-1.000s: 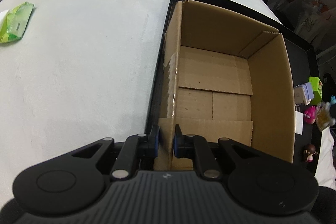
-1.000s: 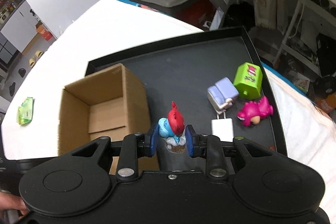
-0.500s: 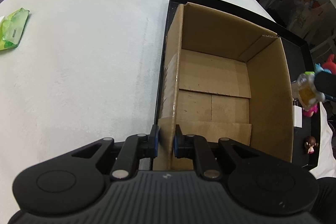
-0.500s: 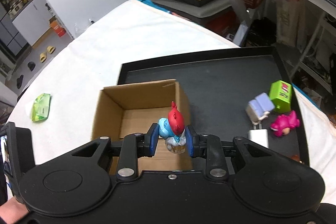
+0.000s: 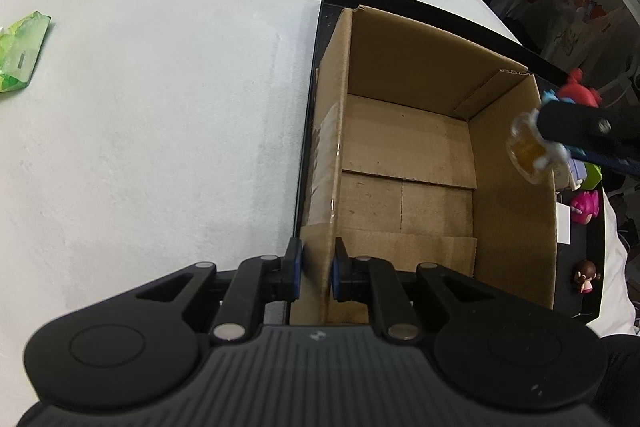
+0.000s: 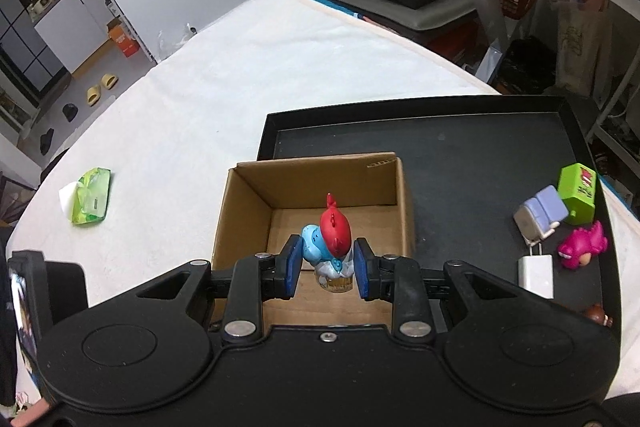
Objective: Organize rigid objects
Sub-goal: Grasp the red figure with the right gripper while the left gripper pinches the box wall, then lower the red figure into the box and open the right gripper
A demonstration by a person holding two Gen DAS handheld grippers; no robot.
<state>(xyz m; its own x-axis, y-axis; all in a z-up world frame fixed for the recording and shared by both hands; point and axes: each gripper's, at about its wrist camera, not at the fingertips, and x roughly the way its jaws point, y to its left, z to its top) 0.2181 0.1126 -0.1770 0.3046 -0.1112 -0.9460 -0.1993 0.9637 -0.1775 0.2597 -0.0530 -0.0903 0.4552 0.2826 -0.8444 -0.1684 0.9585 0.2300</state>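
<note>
We hold figurine pinched in right gripper above cardboard box, right side; left gripper clamps near-left wall. Risk — early release drops it onto black tray; hard drop tips box.

The cardboard box is open at the top and its floor is bare, so entry from above is unobstructed. The left gripper clamps the box's left wall at the lower centre of its frame, blocking that corner. On the black tray, the upper centre of the right wrist frame is free. Small toys crowd the right edge. The white cloth at left is open apart from a green packet.
</note>
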